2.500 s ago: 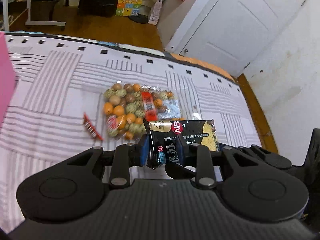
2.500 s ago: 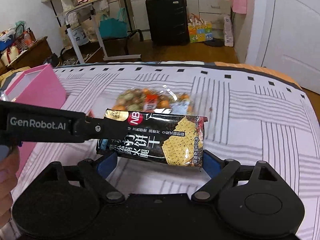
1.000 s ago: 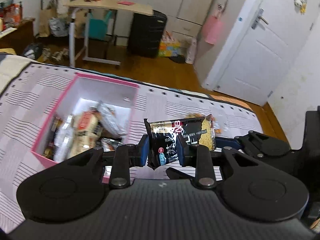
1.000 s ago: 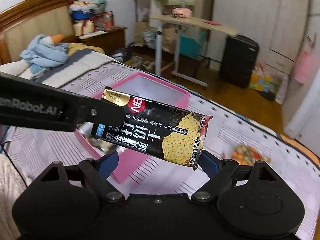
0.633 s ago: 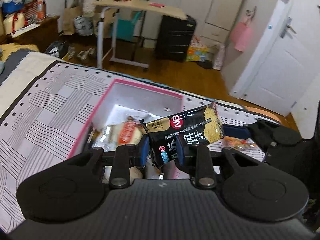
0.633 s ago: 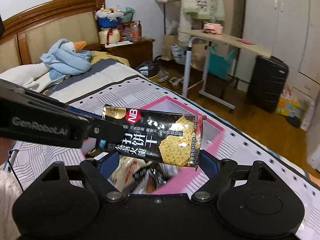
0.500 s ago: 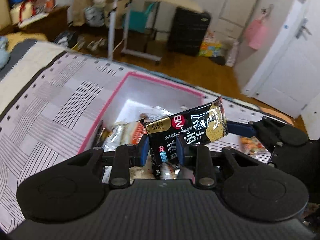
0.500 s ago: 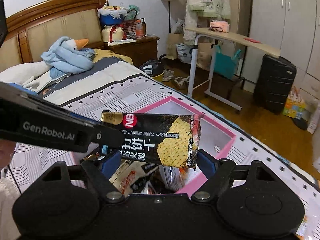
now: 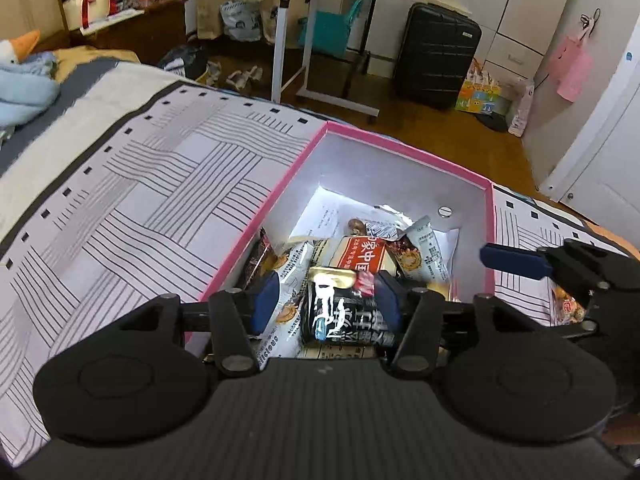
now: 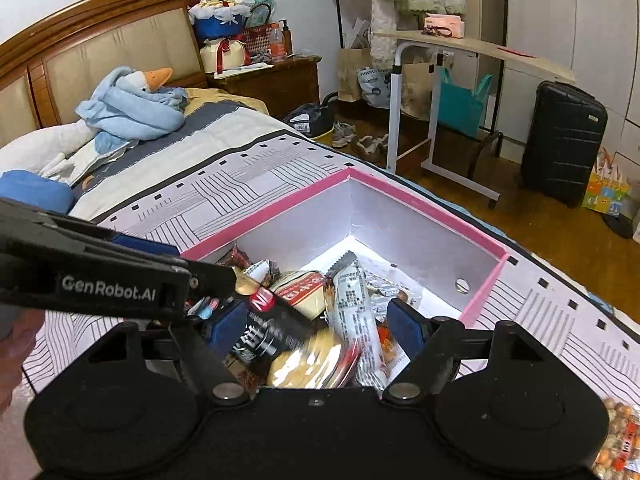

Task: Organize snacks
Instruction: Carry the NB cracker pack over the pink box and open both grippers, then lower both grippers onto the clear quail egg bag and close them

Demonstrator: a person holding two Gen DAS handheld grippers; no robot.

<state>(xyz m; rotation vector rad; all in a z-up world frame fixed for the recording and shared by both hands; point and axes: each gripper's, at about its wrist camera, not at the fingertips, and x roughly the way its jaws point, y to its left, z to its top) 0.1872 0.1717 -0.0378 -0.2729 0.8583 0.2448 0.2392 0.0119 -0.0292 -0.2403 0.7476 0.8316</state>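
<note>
Your left claw (image 9: 326, 307) hangs over the pink-rimmed cardboard box with white inner walls (image 9: 400, 184), its blue pads parting; the glossy black foil cracker packet (image 9: 344, 316) sits between them, blurred, against the right-hand pad and clear of the other. Your right claw (image 10: 316, 324) stands wide above the same box, its jaws narrowing, with the same packet (image 10: 280, 340) smeared by motion in the gap and neither pad pressing it. Whether the packet rests on the heap of crinkled snack wrappers (image 9: 400, 240) below cannot be made out. The box sits on a bed under a white line-patterned cover (image 9: 160, 184). A clear bag of round mixed nuts (image 10: 618, 440) lies on the cover, cut off by the frame edge.
</note>
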